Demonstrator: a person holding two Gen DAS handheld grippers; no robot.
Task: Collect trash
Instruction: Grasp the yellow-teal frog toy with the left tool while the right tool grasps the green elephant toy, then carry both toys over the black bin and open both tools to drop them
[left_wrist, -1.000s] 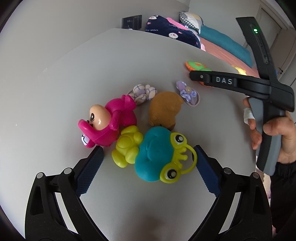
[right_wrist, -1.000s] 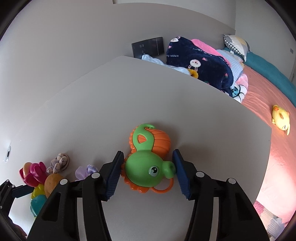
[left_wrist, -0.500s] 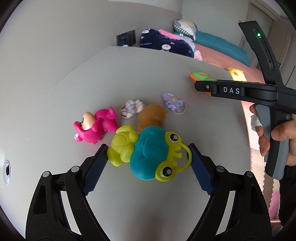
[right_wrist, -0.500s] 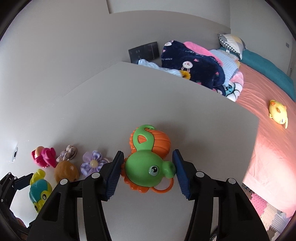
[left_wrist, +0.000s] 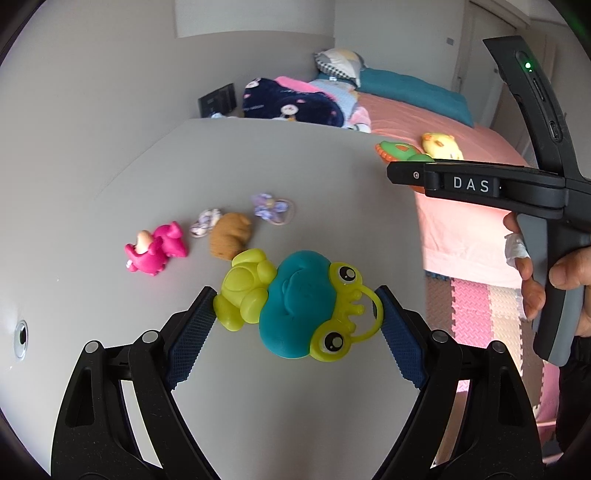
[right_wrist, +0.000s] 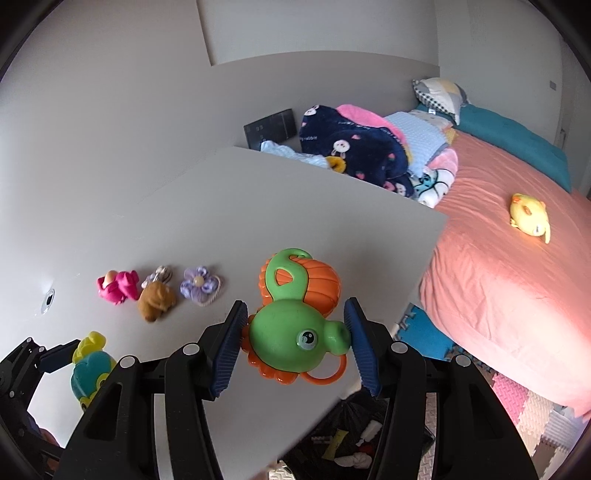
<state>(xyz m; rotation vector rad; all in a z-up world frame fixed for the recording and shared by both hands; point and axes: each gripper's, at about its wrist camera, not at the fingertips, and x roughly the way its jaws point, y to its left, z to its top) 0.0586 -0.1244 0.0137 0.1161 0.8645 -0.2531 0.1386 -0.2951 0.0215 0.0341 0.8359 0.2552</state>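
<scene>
My left gripper (left_wrist: 295, 314) is shut on a teal and yellow frog toy (left_wrist: 295, 306) and holds it above the white table (left_wrist: 258, 166). My right gripper (right_wrist: 295, 332) is shut on a green and orange toy (right_wrist: 295, 328), held above the table's right edge; it also shows in the left wrist view (left_wrist: 402, 155). On the table lie a pink toy (left_wrist: 155, 251), a brown plush (left_wrist: 231, 236), a small checked fabric piece (left_wrist: 205, 223) and a purple fabric flower (left_wrist: 269, 206). A black bag (right_wrist: 351, 439) with scraps lies on the floor below the table.
A bed with a pink sheet (right_wrist: 517, 251) stands to the right, with a yellow plush (right_wrist: 530, 218) and piled blankets (right_wrist: 362, 151). Foam floor mats (left_wrist: 480, 302) lie beside the bed. A round hole (left_wrist: 20, 334) is in the table at the left.
Both grippers have risen and drawn back from the table with their toys. The left gripper lifted the frog toy away from the pink toy and the brown plush.
</scene>
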